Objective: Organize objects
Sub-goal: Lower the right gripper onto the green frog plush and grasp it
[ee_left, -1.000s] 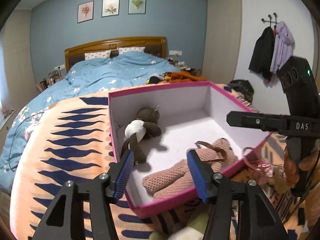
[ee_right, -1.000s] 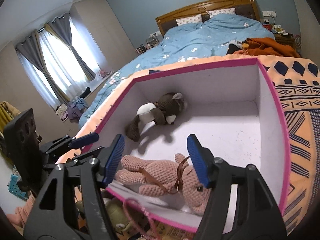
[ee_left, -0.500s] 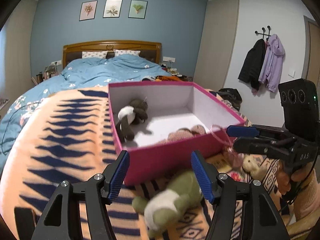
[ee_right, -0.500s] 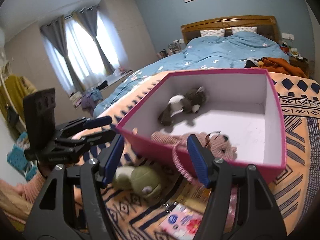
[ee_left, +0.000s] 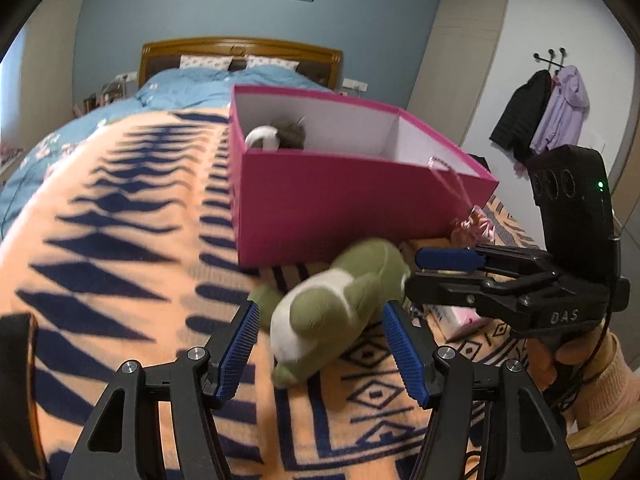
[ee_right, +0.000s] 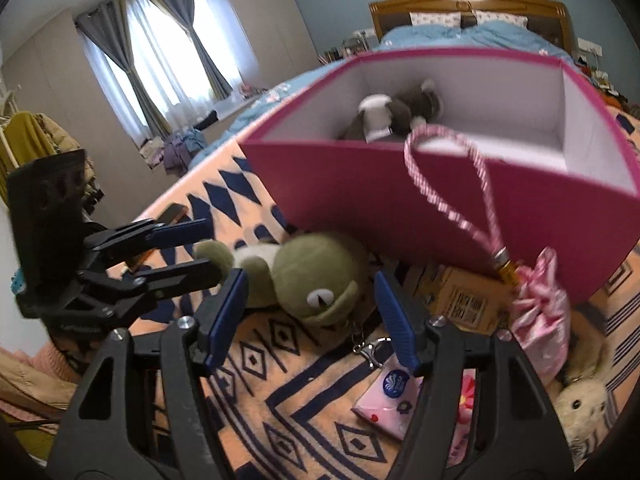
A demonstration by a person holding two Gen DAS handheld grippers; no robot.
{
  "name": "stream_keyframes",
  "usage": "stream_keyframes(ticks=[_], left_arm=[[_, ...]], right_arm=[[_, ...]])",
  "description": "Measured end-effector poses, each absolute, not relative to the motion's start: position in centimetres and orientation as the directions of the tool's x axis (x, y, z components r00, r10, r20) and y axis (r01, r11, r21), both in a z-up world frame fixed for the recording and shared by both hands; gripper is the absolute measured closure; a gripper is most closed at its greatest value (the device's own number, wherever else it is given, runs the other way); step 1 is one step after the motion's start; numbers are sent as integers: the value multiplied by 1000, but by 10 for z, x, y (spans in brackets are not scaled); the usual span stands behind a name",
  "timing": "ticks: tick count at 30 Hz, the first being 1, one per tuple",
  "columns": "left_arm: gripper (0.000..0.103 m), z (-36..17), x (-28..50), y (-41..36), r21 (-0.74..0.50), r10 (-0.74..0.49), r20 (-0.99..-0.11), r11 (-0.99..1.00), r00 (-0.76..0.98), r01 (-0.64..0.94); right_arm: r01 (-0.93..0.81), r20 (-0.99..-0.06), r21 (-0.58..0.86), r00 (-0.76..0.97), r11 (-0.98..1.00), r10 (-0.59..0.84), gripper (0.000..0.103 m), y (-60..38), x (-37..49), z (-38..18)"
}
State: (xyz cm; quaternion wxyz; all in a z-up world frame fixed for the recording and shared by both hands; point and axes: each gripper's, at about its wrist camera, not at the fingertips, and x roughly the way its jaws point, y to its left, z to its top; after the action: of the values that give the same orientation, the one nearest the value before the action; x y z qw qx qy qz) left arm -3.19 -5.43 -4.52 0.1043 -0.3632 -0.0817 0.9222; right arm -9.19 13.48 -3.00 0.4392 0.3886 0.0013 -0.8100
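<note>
The green frog plush [ee_right: 308, 276] lies on the patterned blanket [ee_left: 100, 240] just before the pink box [ee_left: 340, 200], not yet stored; both the left gripper [ee_left: 320, 344] and right gripper [ee_right: 310, 312] stand open around it, gripping nothing; a grey plush [ee_right: 396, 112] is inside already; a pink pouch [ee_right: 540, 304] and tissue pack [ee_right: 392, 400] remain outside.

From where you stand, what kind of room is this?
A bedroom, most likely. There is a bed with a wooden headboard and a blue duvet, curtained windows, and coats on wall hooks.
</note>
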Motion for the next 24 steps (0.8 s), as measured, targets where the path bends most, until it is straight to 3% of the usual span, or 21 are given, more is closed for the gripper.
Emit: stream_keyframes(ticks=[14,21,24], left_arm=[[39,-59,-36,-50,-244,250,-690,-964,-679,-106],[54,-65,-40,-55,-257,243,-714,-963,-657,-77],[55,-66,-41,-57,-269,247,-716,-961,-653,-69]], right_arm=[[689,-636,356,-317,-632,-704,32,124,-106,-41],[692,-624,385,-293,-611,-725,32,122,-108,-44],[686,-620,403,-281,-605,-732,32,122,-112,-45]])
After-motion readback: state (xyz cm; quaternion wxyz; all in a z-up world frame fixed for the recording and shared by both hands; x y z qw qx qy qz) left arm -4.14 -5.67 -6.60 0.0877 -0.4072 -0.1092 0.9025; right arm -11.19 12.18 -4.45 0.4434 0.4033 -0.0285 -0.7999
